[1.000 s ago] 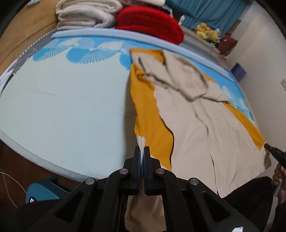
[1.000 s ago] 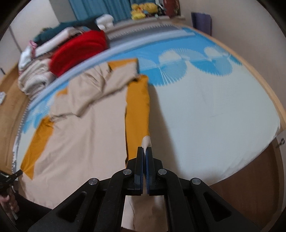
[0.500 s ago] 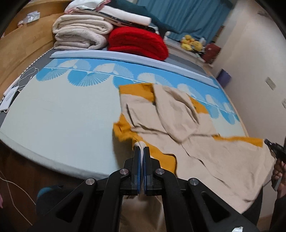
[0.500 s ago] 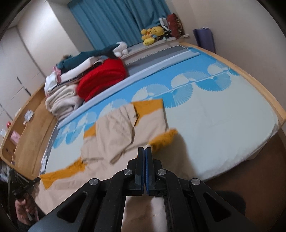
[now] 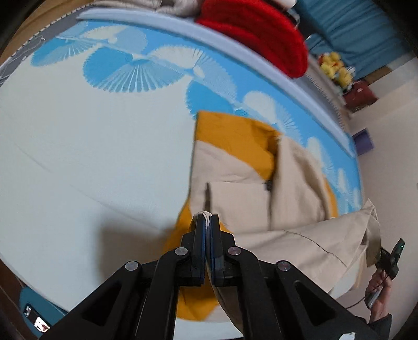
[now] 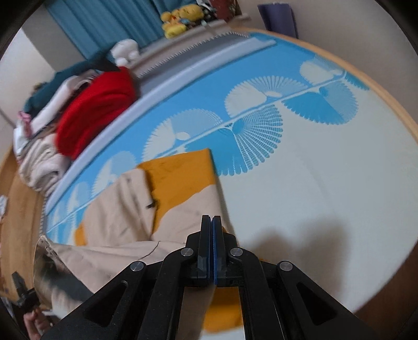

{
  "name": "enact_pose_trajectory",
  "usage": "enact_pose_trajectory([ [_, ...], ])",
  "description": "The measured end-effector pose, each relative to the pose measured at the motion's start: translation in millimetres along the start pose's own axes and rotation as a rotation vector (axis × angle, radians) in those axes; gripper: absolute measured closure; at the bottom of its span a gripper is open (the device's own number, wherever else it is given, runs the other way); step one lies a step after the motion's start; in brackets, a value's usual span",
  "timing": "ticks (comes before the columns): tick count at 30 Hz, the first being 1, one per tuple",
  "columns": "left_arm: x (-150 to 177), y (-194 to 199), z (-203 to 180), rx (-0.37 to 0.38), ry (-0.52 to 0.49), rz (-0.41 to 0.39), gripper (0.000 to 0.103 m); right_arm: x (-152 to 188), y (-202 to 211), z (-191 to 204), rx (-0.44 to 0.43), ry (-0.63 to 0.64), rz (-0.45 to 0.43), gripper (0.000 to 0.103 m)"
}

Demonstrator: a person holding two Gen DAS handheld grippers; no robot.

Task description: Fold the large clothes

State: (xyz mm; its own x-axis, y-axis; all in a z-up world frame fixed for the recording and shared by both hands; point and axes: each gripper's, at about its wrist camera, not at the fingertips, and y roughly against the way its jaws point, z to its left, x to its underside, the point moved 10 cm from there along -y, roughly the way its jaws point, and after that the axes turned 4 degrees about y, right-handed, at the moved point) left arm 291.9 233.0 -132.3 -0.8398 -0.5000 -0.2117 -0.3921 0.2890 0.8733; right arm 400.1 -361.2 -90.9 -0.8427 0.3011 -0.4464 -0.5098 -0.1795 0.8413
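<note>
A large beige garment with mustard-yellow lining [image 5: 250,198] lies on the blue-and-white mattress [image 5: 78,146]. Its near hem is lifted and carried over the far part, folding it. My left gripper [image 5: 207,222] is shut on one hem corner, with white fabric edge showing between the pads. My right gripper [image 6: 211,225] is shut on the other corner of the garment [image 6: 130,209], with cloth hanging below the fingers. The other gripper shows at the edge of each view, at the right of the left wrist view [image 5: 392,256] and the lower left of the right wrist view [image 6: 23,290].
A red blanket [image 5: 256,34] and folded beige blankets [image 6: 39,162] are stacked beyond the mattress's far edge. Blue curtains [image 6: 104,18], yellow plush toys [image 6: 180,18] and a purple box [image 5: 364,141] stand by the wall. A wooden frame [image 6: 386,102] borders the mattress.
Both grippers have lifted the near hem and carried it forward over the garment. The flat spread garment is now half doubled over, with the cameras tilted down closer to the mattress.
</note>
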Motion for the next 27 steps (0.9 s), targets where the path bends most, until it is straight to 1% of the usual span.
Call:
enact_pose_trajectory([
  [2, -1.2, -12.1, 6.0, -0.003, 0.016, 0.035, 0.102, -0.7, -32.7, -1.6, 0.027, 0.013, 0.021, 0.102],
  [3, -2.7, -18.4, 11.0, -0.01, 0.027, 0.055, 0.102, 1.4, -45.1, -4.6, 0.045, 0.007, 0.051, 0.102],
  [4, -4.3, -20.3, 14.1, -0.012, 0.034, 0.065, 0.102, 0.1, -54.8, -6.7, 0.046, -0.024, 0.079, 0.102],
  [5, -6.3, -22.8, 17.3, -0.008, 0.044, 0.078, 0.102, -4.2, -59.7, -5.5, 0.021, -0.049, 0.082, 0.102],
  [6, -7.9, -23.5, 18.8, -0.005, 0.048, 0.086, 0.101, -12.5, -62.6, -2.6, 0.01, -0.047, 0.078, 0.102],
  [9, -7.1, -26.9, 23.1, 0.0, 0.065, 0.111, 0.098, -18.7, -68.4, 1.3, 0.023, -0.019, 0.082, 0.102],
  [10, -6.8, -25.6, 25.6, 0.008, 0.085, 0.114, 0.095, -18.8, -70.2, 0.3, 0.019, -0.033, 0.086, 0.102],
  [11, -7.9, -23.4, 26.8, 0.014, 0.098, 0.108, 0.094, -19.8, -70.2, -1.2, 0.009, -0.05, 0.08, 0.102],
  [12, -10.3, -16.5, 29.8, 0.036, 0.135, 0.087, 0.094, -20.7, -68.0, -1.0, -0.001, -0.059, 0.069, 0.1],
  [13, -13.2, -11.1, 31.9, 0.05, 0.163, 0.068, 0.09, -23.4, -63.9, -2.5, -0.013, -0.076, 0.05, 0.099],
  [14, -17.0, -4.6, 34.4, 0.065, 0.191, 0.043, 0.081, -26.2, -58.5, -5.5, -0.022, -0.094, 0.027, 0.099],
  [15, -20.6, 6.4, 40.8, 0.081, 0.233, -0.003, 0.077, -30.2, -50.2, -8.4, -0.033, -0.114, -0.008, 0.098],
  [16, -21.5, 13.2, 45.5, 0.083, 0.251, -0.032, 0.07, -33.5, -40.2, -11.6, -0.05, -0.125, -0.045, 0.096],
  [17, -20.1, 19.8, 52.1, 0.073, 0.265, -0.057, 0.07, -35.1, -32.0, -13.8, -0.063, -0.126, -0.072, 0.094],
  [19, -13.3, 22.2, 59.3, 0.043, 0.268, -0.054, 0.07, -30.6, -22.5, -18.7, -0.063, -0.107, -0.088, 0.083],
  [20, -7.1, 21.2, 61.0, 0.031, 0.258, -0.037, 0.07, -26.0, -22.5, -19.8, -0.059, -0.094, -0.076, 0.08],
  [21, -2.7, 20.3, 61.3, 0.022, 0.244, -0.024, 0.07, -19.4, -24.9, -20.0, -0.057, -0.077, -0.054, 0.073],
  [22, 0.0, 19.4, 60.9, 0.013, 0.229, -0.015, 0.07, -12.1, -28.8, -18.9, -0.06, -0.057, -0.027, 0.069],
  [24, 4.4, 15.9, 59.3, -0.019, 0.186, 0.001, 0.07, 3.5, -39.5, -15.3, -0.061, -0.004, 0.037, 0.066],
  [27, 8.0, 11.3, 58.4, -0.052, 0.148, 0.012, 0.07, 19.3, -51.5, -11.6, -0.061, 0.054, 0.103, 0.065],
])
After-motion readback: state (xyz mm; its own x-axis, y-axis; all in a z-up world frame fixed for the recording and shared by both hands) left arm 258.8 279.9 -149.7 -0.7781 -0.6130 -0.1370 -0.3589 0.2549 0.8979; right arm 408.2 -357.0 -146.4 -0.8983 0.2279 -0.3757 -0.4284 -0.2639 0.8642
